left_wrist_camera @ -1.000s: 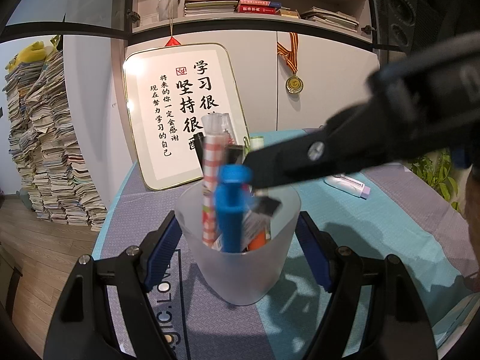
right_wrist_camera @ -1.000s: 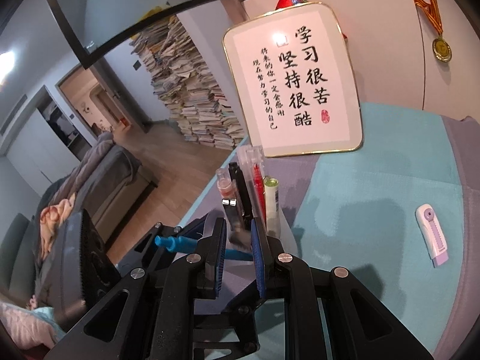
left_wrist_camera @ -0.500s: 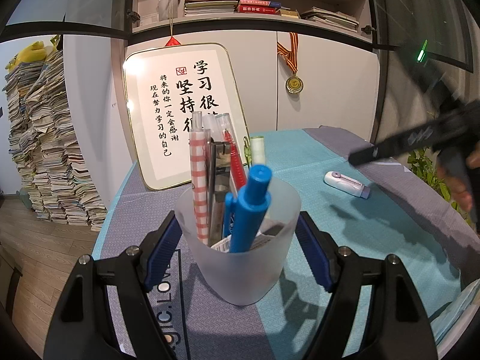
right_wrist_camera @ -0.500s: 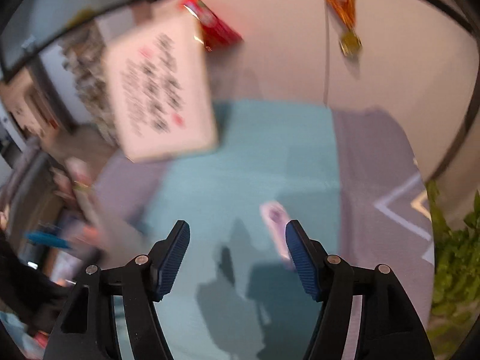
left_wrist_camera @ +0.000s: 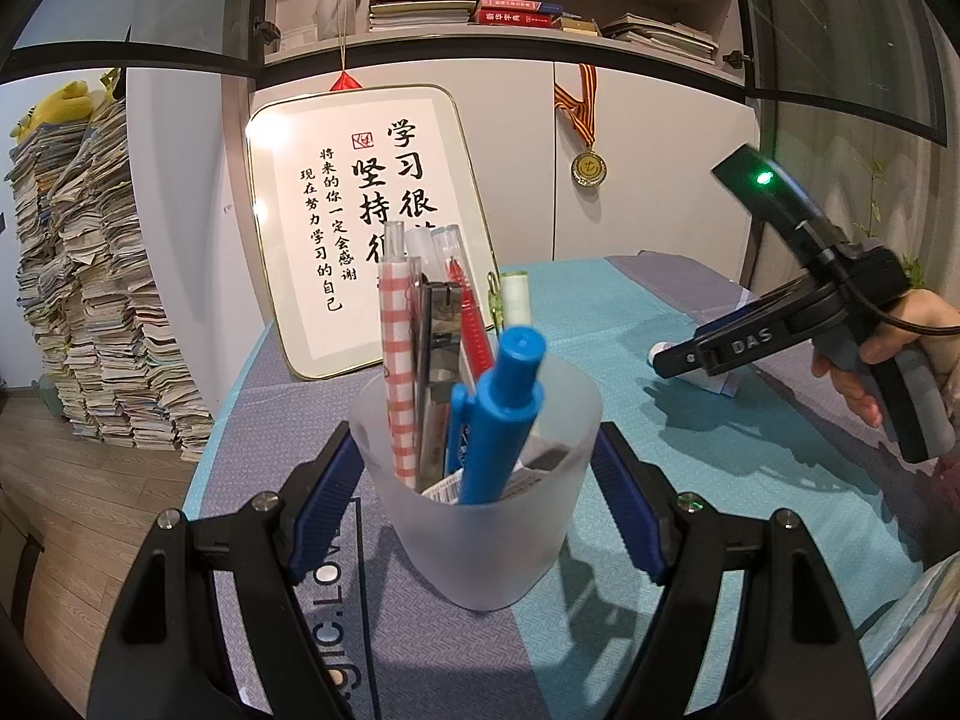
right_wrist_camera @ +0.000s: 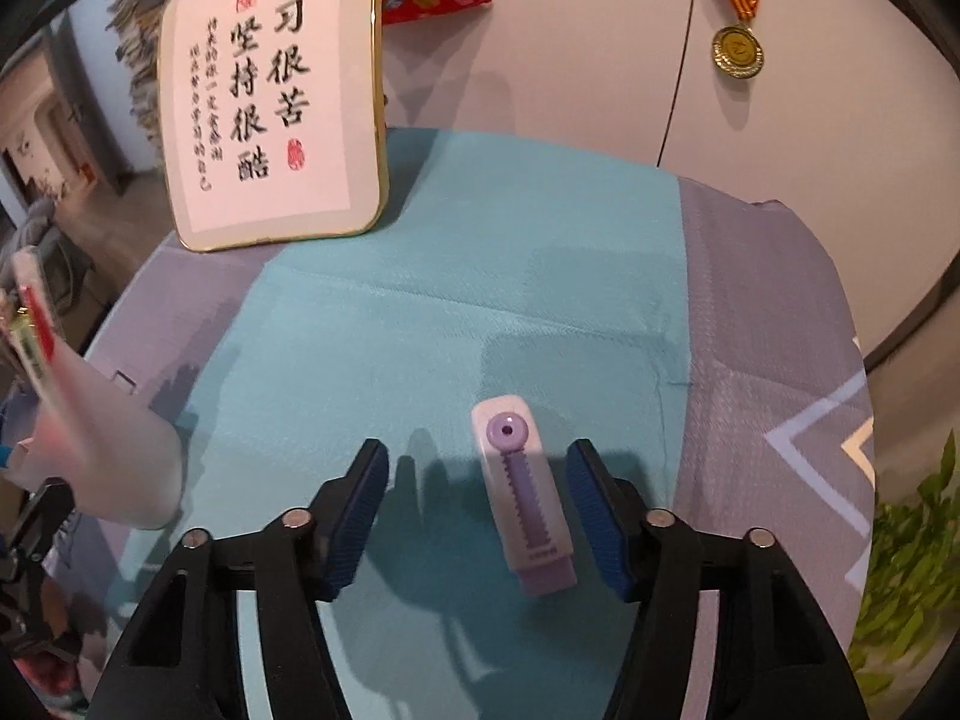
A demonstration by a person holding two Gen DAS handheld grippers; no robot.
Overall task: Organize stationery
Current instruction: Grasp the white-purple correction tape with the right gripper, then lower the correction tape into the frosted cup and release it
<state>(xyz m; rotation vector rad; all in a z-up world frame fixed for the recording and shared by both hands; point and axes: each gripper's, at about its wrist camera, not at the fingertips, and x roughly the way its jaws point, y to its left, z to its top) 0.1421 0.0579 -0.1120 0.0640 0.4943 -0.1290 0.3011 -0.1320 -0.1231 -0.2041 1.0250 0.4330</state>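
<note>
A frosted plastic cup [left_wrist_camera: 486,534] stands on the teal and grey table cloth [left_wrist_camera: 738,480], with my left gripper [left_wrist_camera: 474,450] shut on its sides. It holds several pens, among them a blue pen [left_wrist_camera: 504,414] and a red-checked pen [left_wrist_camera: 399,360]. In the right wrist view the same cup [right_wrist_camera: 114,468] shows at the left edge. A white and purple eraser case [right_wrist_camera: 528,498] lies flat on the cloth. My right gripper [right_wrist_camera: 477,453] points down over it, jaws closing, with the case between the fingers and nearer the right pad [right_wrist_camera: 591,516]. The pads do not touch it.
A gold-framed calligraphy board [left_wrist_camera: 360,228] leans on the cabinet behind the cup. A medal [left_wrist_camera: 589,165] hangs on the cabinet door. Tall paper stacks [left_wrist_camera: 90,300] stand on the floor to the left. A green plant [right_wrist_camera: 912,570] is past the table's right edge.
The right gripper let go of the blue pen, which now stands in the cup. It swung right and down to the eraser case with jaws apart. The left gripper kept still.
</note>
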